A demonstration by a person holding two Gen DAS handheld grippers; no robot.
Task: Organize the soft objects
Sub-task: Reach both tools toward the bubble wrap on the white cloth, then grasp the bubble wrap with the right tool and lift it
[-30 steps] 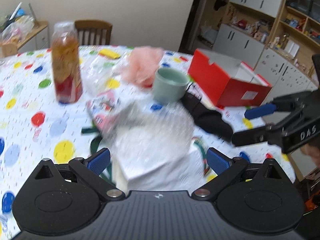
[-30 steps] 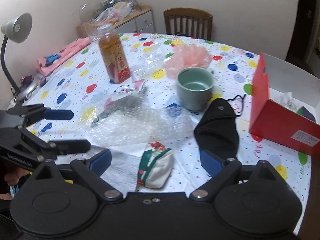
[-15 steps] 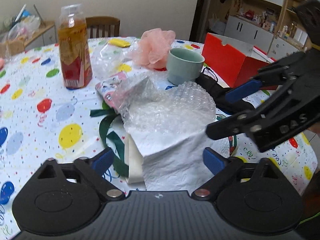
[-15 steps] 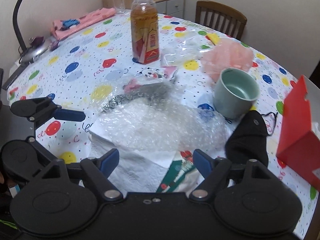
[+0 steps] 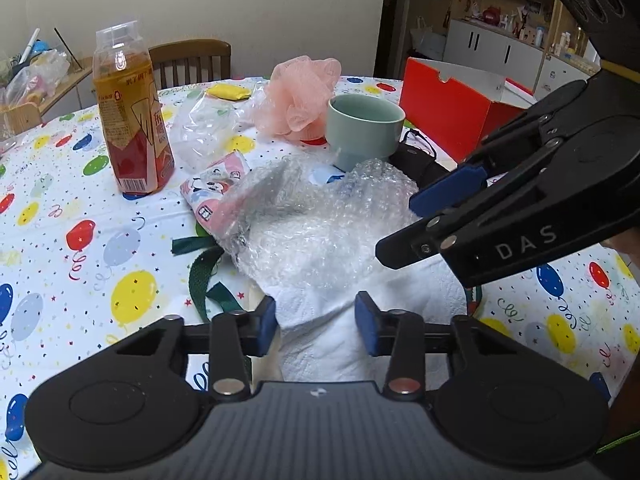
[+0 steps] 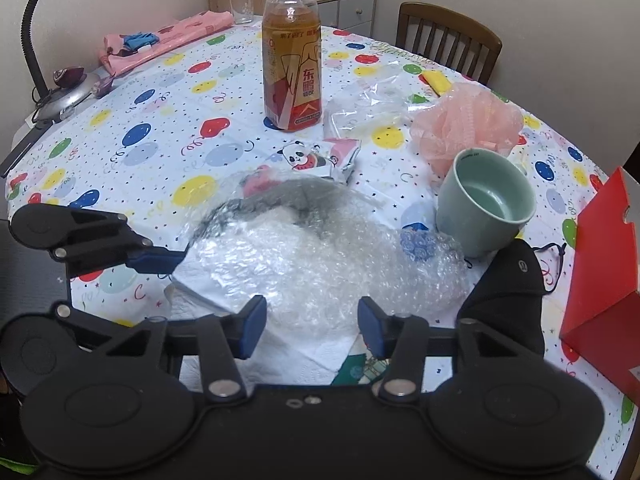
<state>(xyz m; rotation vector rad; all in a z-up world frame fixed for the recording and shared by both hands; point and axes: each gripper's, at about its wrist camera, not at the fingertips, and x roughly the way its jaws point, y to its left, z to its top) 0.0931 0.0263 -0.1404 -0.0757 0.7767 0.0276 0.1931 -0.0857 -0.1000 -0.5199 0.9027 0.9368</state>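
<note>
Clear bubble wrap (image 5: 320, 216) lay crumpled mid-table on top of a white paper towel (image 5: 332, 332), both near my edge of the balloon-print tablecloth (image 5: 80, 208). My left gripper (image 5: 316, 322) had its jaws half shut, just been closing, blue pads on either side of a pinched-up fold of the towel and touching it; I took that as a grip on the towel. My right gripper (image 6: 312, 322) was also partway closed and had just been closing, bubble wrap sat between its pads, but I couldn't tell whether they actually pressed on it. In the left view the right gripper came in from the right, its tips over the wrap's edge. A green strap (image 5: 204, 276) stuck out from under the pile on the left. A pink cartoon-print pouch (image 5: 216, 184) lay half under the wrap's far side. Just beyond: a pale green cup (image 6: 486, 204), upright, touching the wrap, with a black face mask (image 6: 508, 292) beside it and a pink mesh bath pouf (image 6: 468, 120) behind it. An amber drink bottle (image 6: 292, 60) stood upright further back, a clear plastic bag (image 6: 368, 108) next to it. An open red box (image 5: 452, 108) sat at the right side of the table. A desk lamp (image 6: 52, 40) was at the far left edge.
</note>
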